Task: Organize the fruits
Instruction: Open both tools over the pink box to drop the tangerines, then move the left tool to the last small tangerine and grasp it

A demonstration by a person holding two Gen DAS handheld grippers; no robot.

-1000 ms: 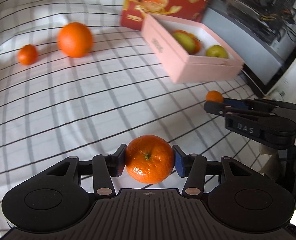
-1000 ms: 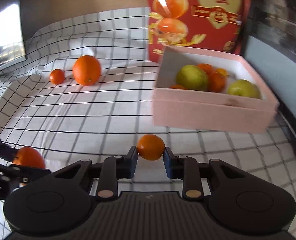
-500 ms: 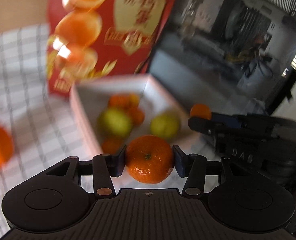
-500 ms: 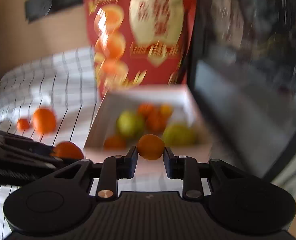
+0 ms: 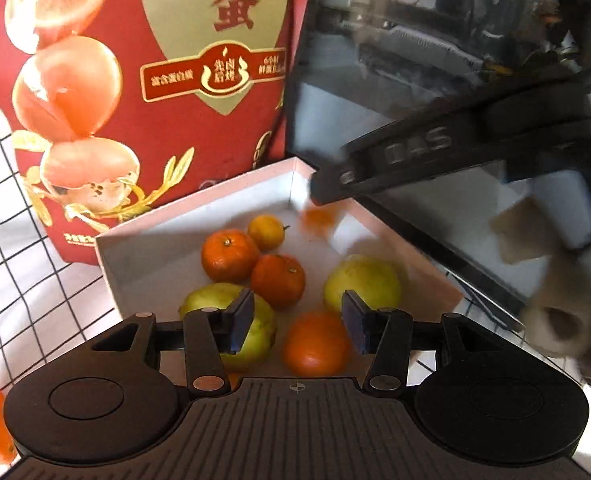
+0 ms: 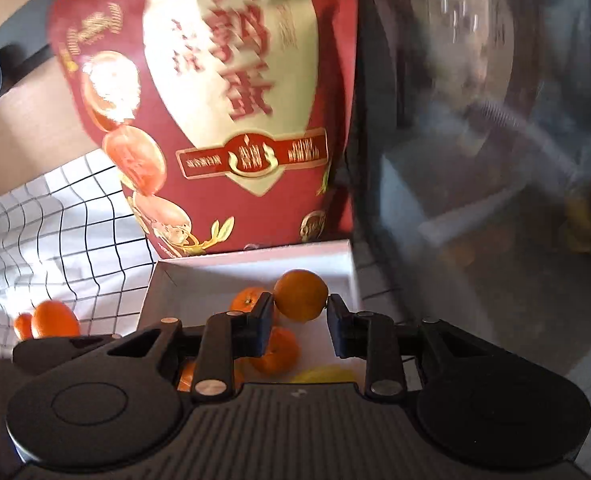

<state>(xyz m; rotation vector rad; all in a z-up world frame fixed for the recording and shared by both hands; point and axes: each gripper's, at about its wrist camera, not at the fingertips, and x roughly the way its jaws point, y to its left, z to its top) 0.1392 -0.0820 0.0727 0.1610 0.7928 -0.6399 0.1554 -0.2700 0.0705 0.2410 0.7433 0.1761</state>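
The left gripper (image 5: 297, 322) hangs over the pink box (image 5: 135, 256) with its fingers (image 5: 239, 320) spread wide and gripping nothing; a mandarin (image 5: 315, 344) lies in the box right beneath the gap, at the near end; beside it on the left sits a yellow-green fruit (image 5: 261, 332), and a second yellow-green fruit (image 5: 361, 282) rests to the right; further in, two more mandarins (image 5: 229, 255) touch each other, with a small yellow-orange citrus (image 5: 266, 232) just behind them; the right gripper (image 6: 300, 316) reaches in over the far right corner of the box (image 6: 251, 260), its fingers (image 6: 265, 318) closed narrow on a small orange (image 6: 300, 295), which is held above the box floor; in the left view that fruit shows only as an orange blur under the dark arm of the other tool; a tall red carton (image 5: 135, 80) printed with oranges stands against the far side of the box; the bench wears a white cloth with a black grid (image 6: 63, 232), and out on it to the left, well apart from the box, a large orange (image 6: 53, 318) lies next to a smaller one (image 6: 22, 325).
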